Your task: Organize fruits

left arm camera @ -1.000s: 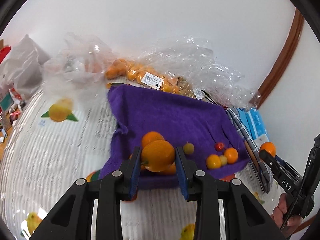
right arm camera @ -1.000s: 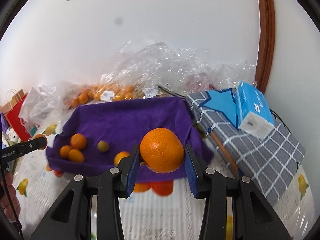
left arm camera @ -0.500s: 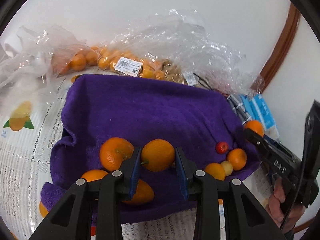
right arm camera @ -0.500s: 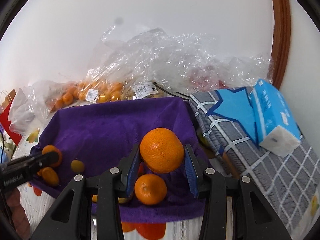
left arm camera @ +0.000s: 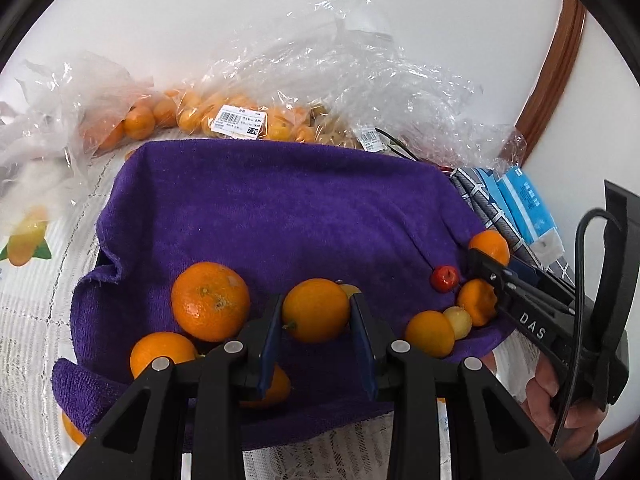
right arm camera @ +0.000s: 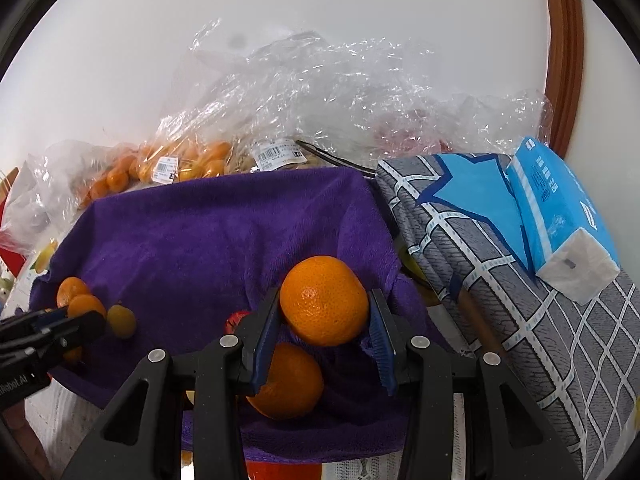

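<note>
Both fruits look like easy carries to me: light, firm, round, a bit waxy, so they could roll or squirt out if pinched off-centre. Best hold is across the widest middle, and that's how they sit now.

The left gripper (left arm camera: 316, 322) has its jaws closed narrow on a small smooth orange (left arm camera: 315, 310), yellowish, with a stem nub on its lower left. It hangs just over the near edge of the purple towel (left arm camera: 280, 208).

The right gripper (right arm camera: 324, 336) is clamped a little wider on a bigger mandarin (right arm camera: 324, 300), deeper orange with pebbly skin, above the towel's near right corner, right over another orange (right arm camera: 290, 382).

Loose fruit lies along the towel's near edge.
</note>
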The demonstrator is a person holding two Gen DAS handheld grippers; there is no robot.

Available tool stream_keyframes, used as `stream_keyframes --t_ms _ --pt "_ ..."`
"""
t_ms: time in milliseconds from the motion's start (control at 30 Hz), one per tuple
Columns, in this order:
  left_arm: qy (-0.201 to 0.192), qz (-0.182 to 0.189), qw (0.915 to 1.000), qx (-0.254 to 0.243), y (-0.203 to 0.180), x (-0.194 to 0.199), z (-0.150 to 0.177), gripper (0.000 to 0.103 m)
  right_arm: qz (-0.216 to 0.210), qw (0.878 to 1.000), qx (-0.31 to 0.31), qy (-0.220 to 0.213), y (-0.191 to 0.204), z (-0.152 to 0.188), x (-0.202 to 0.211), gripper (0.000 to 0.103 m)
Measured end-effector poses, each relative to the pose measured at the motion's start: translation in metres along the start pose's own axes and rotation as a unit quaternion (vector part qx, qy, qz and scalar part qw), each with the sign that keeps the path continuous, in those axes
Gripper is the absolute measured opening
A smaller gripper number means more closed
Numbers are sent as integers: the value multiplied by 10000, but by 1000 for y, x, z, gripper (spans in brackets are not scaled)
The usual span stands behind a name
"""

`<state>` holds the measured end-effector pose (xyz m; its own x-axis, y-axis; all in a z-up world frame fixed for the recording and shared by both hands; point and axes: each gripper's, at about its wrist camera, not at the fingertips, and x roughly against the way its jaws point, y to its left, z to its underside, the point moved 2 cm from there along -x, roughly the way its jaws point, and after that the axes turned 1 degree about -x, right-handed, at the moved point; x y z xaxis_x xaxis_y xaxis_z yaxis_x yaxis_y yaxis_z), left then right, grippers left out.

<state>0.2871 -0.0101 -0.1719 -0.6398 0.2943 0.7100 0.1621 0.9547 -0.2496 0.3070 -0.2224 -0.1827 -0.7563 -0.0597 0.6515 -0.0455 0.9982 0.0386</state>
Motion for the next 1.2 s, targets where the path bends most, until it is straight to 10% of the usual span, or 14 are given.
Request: stream_keyframes --t_ms 267,833,1200 --pt "-104 -194 9997 -102 -2 15 -2 35 44 9998 7 -205 4 -2 25 46" --pt "-889 -993 9909 -158 -16 174 44 96 18 9989 -299 -356 24 36 211 64" --pt "-1134 -969 9885 -233 -37 220 67 98 225 9982 -224 -518 27 66 271 92"
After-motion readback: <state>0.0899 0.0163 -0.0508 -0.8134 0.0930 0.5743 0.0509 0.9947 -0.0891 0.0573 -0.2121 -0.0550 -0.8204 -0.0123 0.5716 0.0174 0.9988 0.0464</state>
